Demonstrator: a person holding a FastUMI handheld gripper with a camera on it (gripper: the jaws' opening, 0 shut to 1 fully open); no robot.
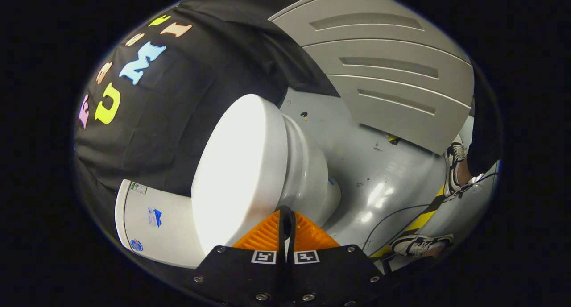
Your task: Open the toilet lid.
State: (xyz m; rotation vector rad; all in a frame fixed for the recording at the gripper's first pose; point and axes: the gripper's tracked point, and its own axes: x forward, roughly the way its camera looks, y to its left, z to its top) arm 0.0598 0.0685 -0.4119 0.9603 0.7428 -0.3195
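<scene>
Strong light from overhead. Toilet lid (238,168) blown out to near-pure white, surface detail lost. Glossy grey floor (383,186) carries bright specular streaks. Booth cloth dim, folds faint. Heavy fisheye bending toward the rim; wall panels (388,75) curve. Focus sharp mid-frame; gripper (287,220) fingers close together, slightly soft.

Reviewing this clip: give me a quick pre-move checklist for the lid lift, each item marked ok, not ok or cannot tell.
1. Toilet lid in view just ahead of the claw: ok.
2. Lid closed on the bowl, not yet raised: ok.
3. Claw fingers together, nothing between them: ok.
4. Fingertips hooked under the lid's edge: cannot tell.
5. Person's shoes away from the toilet: ok.
6. Cable on the floor beside the bowl, apart from it: ok.
</scene>
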